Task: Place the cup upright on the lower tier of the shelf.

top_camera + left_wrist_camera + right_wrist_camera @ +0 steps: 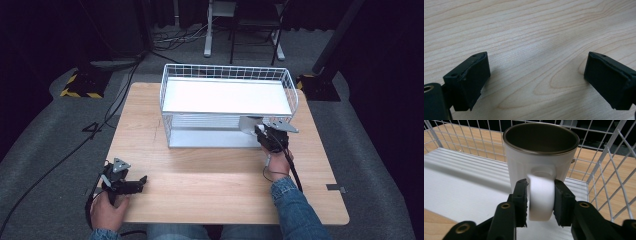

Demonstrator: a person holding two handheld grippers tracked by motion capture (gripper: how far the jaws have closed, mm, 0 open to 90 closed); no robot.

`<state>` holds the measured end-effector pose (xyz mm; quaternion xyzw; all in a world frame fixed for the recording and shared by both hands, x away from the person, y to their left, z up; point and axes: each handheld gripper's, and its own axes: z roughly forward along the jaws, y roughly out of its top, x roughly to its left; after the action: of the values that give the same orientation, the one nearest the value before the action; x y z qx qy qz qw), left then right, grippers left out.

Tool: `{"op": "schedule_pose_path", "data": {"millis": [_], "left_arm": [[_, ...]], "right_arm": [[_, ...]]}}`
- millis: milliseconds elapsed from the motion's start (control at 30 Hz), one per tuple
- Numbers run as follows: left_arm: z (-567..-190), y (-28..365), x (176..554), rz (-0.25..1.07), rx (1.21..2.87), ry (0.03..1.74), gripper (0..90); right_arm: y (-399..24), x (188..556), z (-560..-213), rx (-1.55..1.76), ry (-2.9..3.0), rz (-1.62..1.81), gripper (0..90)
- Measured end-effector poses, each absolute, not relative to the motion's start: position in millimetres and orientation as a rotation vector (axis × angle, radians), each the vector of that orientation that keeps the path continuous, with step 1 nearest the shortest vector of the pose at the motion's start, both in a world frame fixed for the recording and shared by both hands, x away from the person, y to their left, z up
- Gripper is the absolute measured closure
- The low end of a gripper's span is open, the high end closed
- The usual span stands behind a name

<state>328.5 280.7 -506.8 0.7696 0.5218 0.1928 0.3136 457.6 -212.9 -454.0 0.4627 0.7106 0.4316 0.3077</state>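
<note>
A white mug (pixel 541 152) with a dark metal-looking inside stands upright in the lower tier of a white wire rack (pixel 609 165), near its right end. My right gripper (pixel 541 202) is shut on the mug's handle (pixel 541 195), one pad on each side. From above, the mug (pixel 248 125) shows grey at the rack's front right opening, just ahead of my right gripper (pixel 260 131). Whether its base touches the shelf is hidden. My left gripper (pixel 141 181) lies near the table's front left, open and holding nothing, its jaws spread wide over bare wood (pixel 536 37).
The two-tier rack (pixel 227 70) stands at the back middle of the wooden table (pixel 210 195), its white top shelf (pixel 225 97) bare. The lower shelf (pixel 461 187) is ribbed white, with wire walls behind and to the right of the mug. Cables and stands sit on the floor beyond.
</note>
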Motion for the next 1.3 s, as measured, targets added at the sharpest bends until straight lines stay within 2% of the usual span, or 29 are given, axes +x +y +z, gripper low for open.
{"op": "schedule_pose_path", "data": {"millis": [67,100,200,367,1033,1300], "left_arm": [[-506.8,280.7,328.5,0.508,2.029,1.376,6.9],[-506.8,280.7,328.5,0.508,2.029,1.376,6.9],[-506.8,280.7,328.5,0.508,2.029,1.376,6.9],[-506.7,280.9,328.7,0.508,2.032,1.373,6.9],[-506.8,280.6,328.4,0.508,2.028,1.376,6.9],[-506.8,280.7,328.5,0.508,2.029,1.376,6.9]], "right_arm": [[-213.0,458.1,-453.8,1.234,1.891,1.146,56.3],[-213.0,458.1,-453.8,1.234,1.891,1.146,56.3],[-213.9,456.7,-451.4,1.245,1.900,1.178,48.6],[-214.8,450.3,-444.7,1.215,1.929,1.156,42.8],[-249.9,396.2,-405.6,1.212,1.963,1.258,34.8],[-268.8,376.0,-404.2,1.230,1.983,1.304,24.9]]}}
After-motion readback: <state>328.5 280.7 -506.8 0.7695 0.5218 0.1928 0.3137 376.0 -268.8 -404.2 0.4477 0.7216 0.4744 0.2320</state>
